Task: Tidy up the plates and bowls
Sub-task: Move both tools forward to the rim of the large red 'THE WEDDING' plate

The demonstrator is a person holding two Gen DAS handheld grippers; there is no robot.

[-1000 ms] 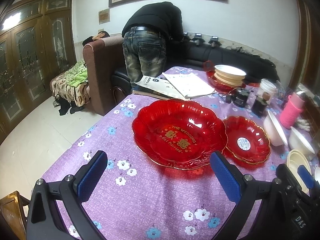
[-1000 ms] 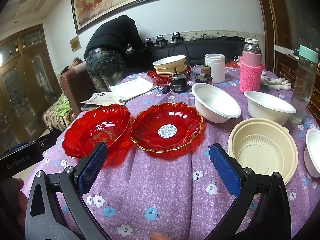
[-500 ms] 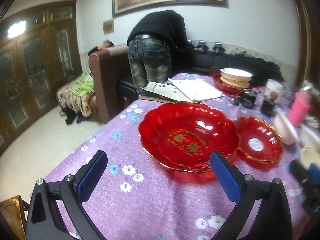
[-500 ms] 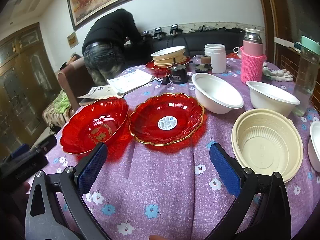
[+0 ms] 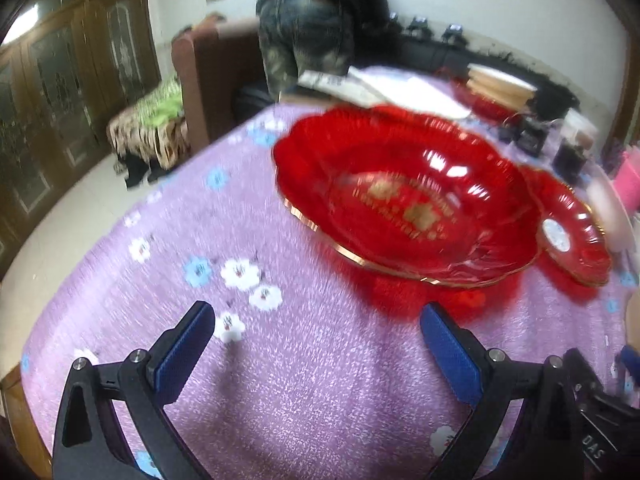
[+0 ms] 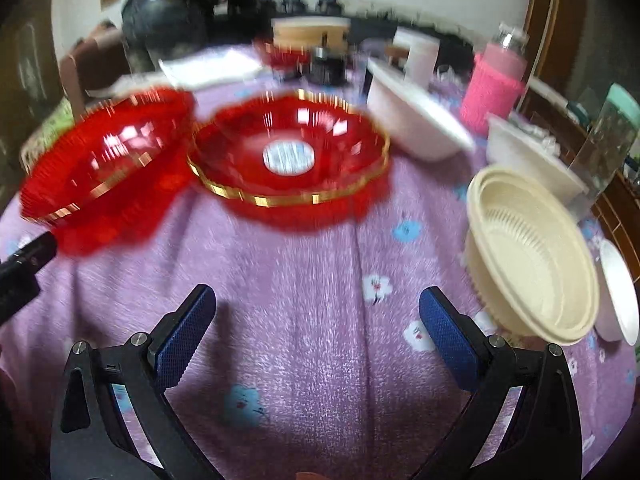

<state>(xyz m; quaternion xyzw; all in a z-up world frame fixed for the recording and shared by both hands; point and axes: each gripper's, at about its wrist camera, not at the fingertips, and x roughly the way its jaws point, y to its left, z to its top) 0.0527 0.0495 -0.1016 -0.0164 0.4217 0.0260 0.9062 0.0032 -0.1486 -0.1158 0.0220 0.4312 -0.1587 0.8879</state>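
A large red scalloped plate (image 5: 404,196) with gold lettering lies on the purple flowered tablecloth (image 5: 280,360), just ahead and right of my open, empty left gripper (image 5: 316,332). A smaller red plate (image 5: 568,232) with a white sticker lies to its right. In the right wrist view the large plate (image 6: 104,164) is at the left and the smaller plate (image 6: 288,156) is ahead of my open, empty right gripper (image 6: 316,320). A cream bowl (image 6: 528,252) sits to the right, with white bowls (image 6: 416,120) behind it. Both views are blurred.
A stack of cream plates on a red plate (image 6: 308,36) stands at the far side, near a pink-sleeved bottle (image 6: 492,84), a white jar (image 6: 420,56) and papers (image 5: 384,88). A person (image 5: 320,20) bends over beyond the table. The table's left edge drops to the floor (image 5: 60,220).
Both grippers have moved forward and lower toward the table; the red plates now look larger and nearer. Both stay open and empty.
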